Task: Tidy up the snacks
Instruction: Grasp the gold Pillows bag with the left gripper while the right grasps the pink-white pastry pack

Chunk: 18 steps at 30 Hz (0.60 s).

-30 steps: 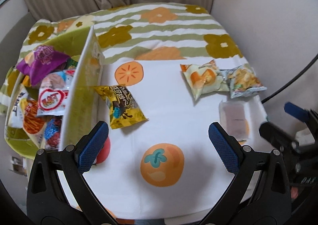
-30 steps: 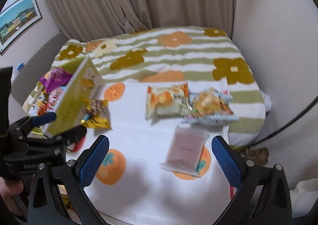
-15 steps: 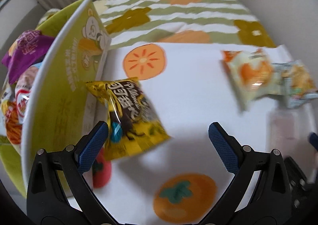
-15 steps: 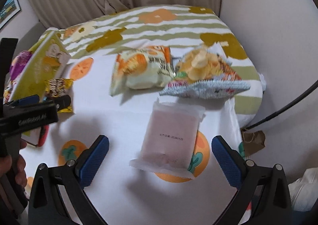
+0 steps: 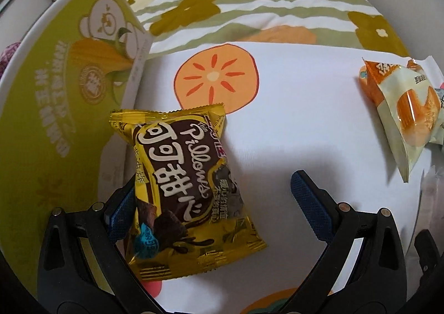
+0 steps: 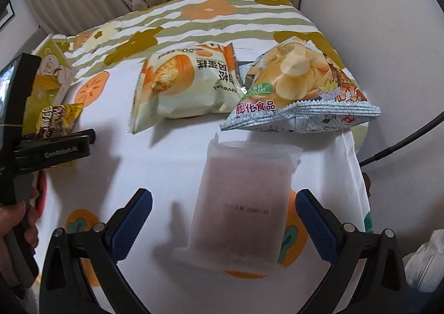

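A yellow and brown snack packet lies on the white cloth beside the green box flap. My left gripper is open, its jaws on either side of the packet's near end, the left finger partly hidden under it. My right gripper is open, its jaws on either side of a frosted pink packet. Beyond lie a cream cake packet and a chip bag. The yellow packet also shows in the right wrist view.
The cream cake packet lies at the right of the left wrist view. The cloth edge drops off at the right. A black cable hangs by the wall. The left gripper's body shows at the left.
Both grippers moved forward and down. The left one closed in on the yellow packet, the right one on the frosted pink packet. Both stayed open.
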### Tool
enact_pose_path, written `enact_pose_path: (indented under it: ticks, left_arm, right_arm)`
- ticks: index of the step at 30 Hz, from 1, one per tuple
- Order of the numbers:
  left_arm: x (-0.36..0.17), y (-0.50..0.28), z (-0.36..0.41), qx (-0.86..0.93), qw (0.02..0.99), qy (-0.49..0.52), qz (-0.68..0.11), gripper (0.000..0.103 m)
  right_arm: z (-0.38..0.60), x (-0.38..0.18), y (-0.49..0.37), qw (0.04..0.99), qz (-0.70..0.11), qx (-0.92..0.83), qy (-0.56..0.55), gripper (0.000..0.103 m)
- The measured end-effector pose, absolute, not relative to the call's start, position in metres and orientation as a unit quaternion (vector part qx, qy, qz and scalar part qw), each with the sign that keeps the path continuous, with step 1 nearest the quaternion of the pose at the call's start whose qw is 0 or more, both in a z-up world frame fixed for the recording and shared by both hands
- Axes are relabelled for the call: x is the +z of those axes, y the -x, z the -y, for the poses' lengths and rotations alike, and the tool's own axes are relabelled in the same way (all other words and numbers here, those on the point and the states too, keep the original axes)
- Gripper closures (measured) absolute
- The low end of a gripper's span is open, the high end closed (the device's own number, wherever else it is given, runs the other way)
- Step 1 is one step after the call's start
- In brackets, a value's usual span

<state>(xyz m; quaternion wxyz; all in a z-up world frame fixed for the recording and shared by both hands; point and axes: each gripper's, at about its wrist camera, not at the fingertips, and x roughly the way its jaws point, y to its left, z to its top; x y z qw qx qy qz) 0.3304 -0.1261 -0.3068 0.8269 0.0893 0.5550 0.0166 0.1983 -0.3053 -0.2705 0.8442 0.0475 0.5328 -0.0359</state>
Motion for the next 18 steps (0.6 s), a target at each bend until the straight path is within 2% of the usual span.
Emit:
enact_pose_path:
  ticks: [2, 6, 11, 18]
  left_arm:
    - [-0.307, -0.331, 0.124, 0.001, 0.830, -0.084, -0.551, 0.008]
    - [-0.304, -0.330, 0.123, -0.037, 0.831, -0.060, -0.552, 0.035]
    - [-0.303, -0.329, 0.126, -0.050, 0.830, -0.067, -0.552, 0.039]
    - [-0.302, -0.323, 0.130, -0.073, 0.823, -0.056, -0.561, 0.040]
  right_arm:
    - [0.304, -0.273, -0.198, 0.844, -0.533, -0.044, -0.040, 0.000]
    - [0.306, -0.280, -0.196, 0.843, -0.534, -0.060, -0.036, 0.001]
    - [0.312, -0.281, -0.197, 0.843, -0.532, -0.071, -0.046, 0.002]
    - [0.315, -0.282, -0.194, 0.843, -0.532, -0.082, -0.028, 0.015]
